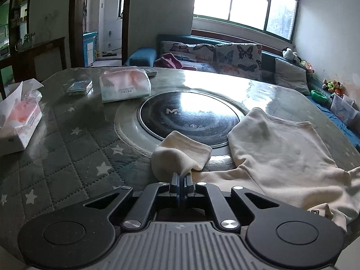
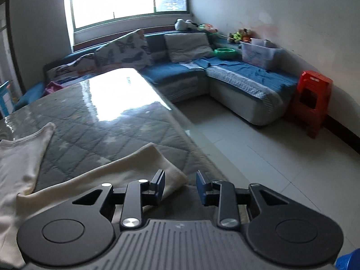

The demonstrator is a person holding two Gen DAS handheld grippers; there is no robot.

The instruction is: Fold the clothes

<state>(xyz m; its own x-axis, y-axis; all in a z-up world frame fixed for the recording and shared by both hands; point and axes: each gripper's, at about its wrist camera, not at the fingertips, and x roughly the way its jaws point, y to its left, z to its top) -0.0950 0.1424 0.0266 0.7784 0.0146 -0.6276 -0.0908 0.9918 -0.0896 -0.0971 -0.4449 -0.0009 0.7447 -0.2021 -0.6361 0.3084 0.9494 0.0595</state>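
Daylight from a wide window falls across a living room with a blue corner sofa [image 2: 225, 76] and a large worktop [image 1: 74, 139] covered in grey star-quilted cloth under a glossy sheet, a dark round hob plate [image 1: 189, 117] set in its middle. Spread over the near side of the worktop lies a cream garment [image 1: 276, 155], body at about two o'clock from the left gripper [image 1: 181, 176], long axis running roughly left to right. One sleeve [image 1: 180, 155] is doubled back at twelve o'clock, bunched where the left gripper has it pinched between closed fingers. In the right wrist view the other sleeve [image 2: 126, 168] stretches flat toward one o'clock, its cuff end just at the left finger of the right gripper [image 2: 180, 185], which stands open and holds nothing. Judging by this, the left hand is the one engaged; the right is nearest its own cuff. Tissue packs [image 1: 124, 85] sit at ten o'clock, well apart.
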